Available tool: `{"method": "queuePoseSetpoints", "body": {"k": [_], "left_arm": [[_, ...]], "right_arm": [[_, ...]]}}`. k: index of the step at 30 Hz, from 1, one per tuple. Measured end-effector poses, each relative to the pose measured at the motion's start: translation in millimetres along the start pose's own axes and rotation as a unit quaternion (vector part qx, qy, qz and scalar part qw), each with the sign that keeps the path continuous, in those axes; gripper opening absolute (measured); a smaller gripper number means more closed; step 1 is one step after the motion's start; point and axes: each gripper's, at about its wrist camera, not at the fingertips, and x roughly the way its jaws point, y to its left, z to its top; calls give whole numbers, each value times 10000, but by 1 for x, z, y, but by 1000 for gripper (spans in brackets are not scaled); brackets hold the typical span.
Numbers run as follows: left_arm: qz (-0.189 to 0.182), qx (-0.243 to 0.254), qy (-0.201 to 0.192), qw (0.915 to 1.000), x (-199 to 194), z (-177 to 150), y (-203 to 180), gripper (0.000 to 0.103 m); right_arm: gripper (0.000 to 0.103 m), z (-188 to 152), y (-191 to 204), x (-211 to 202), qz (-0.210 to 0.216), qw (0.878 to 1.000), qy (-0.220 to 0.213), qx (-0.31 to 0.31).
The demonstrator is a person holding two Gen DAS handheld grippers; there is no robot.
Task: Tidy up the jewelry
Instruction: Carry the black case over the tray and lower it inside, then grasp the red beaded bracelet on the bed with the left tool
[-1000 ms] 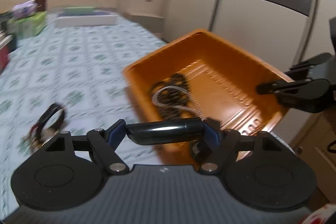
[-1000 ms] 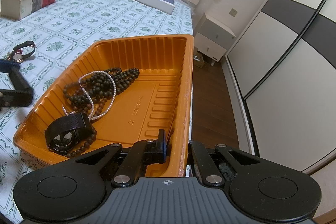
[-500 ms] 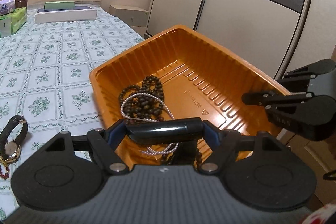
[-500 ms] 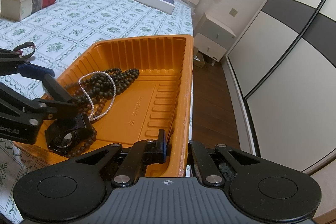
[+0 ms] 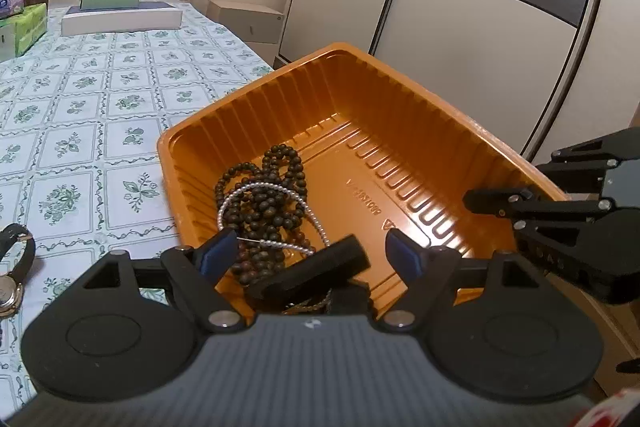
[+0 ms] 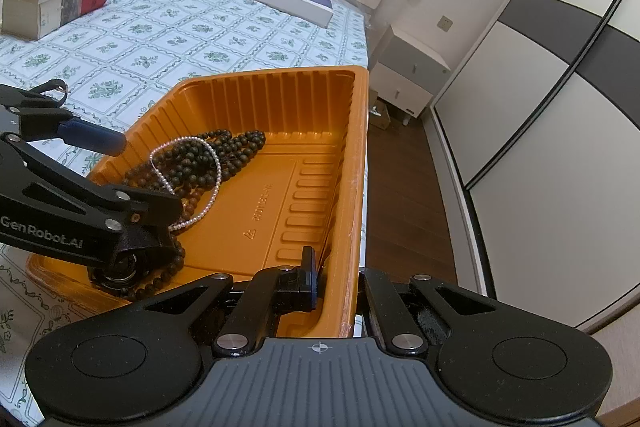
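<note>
The black watch [image 5: 308, 269] lies tilted in the near end of the orange tray [image 5: 256, 99], its band running from 8 to 2 o'clock between the released left gripper [image 5: 310, 253]. The jaws have just opened wider. The right gripper [image 6: 336, 283], at 3 o'clock, is clenched on the tray rim.

Our left gripper [image 5: 308, 251] has a matte black linkage with silver screws, round black discs either side, blue fingertip pads [image 5: 218, 251] and a ribbed grey housing. Our right gripper [image 6: 334, 277] looks the same. White "GenRobot.AI" lettering marks the left one's side.
</note>
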Motion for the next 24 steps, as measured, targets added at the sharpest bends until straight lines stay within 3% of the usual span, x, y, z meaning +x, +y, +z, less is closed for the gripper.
{"method": "queuePoseSetpoints", "body": {"k": [6,14,18,24], "left_arm": [[97,-37,-65,9999,-14,-2,10,79],[522,-1,-206,9984,-44,-10,35,79],[856,91,-279,9959,-65,-22,55,79],[1702,4,-174,9853,-93,-45,101,79]], "right_arm": [[4,1,0,0,-2,10000,-4,2],[4,0,0,0,-2,10000,-5,-3],[4,1,0,0,0,10000,-3,-6],[4,1,0,0,-5,10000,0,-3]]}}
